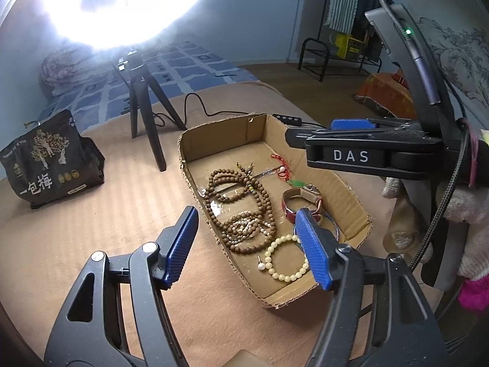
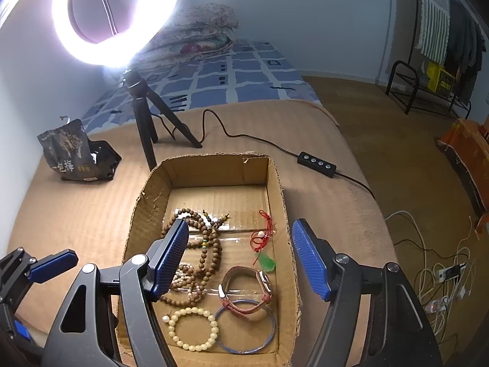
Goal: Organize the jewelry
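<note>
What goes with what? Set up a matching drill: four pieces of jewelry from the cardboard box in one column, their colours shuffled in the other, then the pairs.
Column one:
1. bangle
2. long bead strand
3. small bead bracelet
4. pendant

Column two:
A. green
B. brown
C. cream
D. blue

Pairs: 1-D, 2-B, 3-C, 4-A
</note>
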The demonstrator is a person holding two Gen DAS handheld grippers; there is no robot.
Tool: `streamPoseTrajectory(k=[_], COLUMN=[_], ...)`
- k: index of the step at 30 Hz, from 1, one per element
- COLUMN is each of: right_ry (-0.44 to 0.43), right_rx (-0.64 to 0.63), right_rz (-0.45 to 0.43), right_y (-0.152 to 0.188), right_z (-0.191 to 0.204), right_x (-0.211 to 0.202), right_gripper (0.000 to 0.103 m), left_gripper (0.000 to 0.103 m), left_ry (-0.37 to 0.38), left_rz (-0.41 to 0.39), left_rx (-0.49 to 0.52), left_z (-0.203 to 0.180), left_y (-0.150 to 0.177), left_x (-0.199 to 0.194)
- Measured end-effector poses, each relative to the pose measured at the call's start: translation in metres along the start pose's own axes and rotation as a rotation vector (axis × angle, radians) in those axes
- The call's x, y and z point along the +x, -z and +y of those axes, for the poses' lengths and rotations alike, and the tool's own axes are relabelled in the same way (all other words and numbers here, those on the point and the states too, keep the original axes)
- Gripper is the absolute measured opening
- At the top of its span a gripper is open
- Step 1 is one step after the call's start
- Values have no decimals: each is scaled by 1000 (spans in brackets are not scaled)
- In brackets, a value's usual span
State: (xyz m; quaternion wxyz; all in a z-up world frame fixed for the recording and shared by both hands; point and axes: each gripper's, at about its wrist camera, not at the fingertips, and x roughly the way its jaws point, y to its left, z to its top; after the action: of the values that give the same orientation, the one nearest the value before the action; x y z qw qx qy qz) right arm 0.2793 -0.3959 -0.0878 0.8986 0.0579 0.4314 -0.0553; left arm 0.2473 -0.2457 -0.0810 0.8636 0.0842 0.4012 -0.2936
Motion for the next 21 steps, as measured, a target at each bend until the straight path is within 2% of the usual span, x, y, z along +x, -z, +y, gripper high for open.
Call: streamPoseTrajectory(k=[12,21], right_ry=[19,34], right_rx=[-15,-35], right_rz=[-31,-65], right_y=[2,7], right_z=[13,27], right_x=[-29,-63], right_gripper=[70,70], left_gripper=[68,69], left_ry=[-30,-51], left_rz=[-31,-60], left_rx=[12,23], left_z=[0,0], left_y=[4,14], left_x=[-32,-71])
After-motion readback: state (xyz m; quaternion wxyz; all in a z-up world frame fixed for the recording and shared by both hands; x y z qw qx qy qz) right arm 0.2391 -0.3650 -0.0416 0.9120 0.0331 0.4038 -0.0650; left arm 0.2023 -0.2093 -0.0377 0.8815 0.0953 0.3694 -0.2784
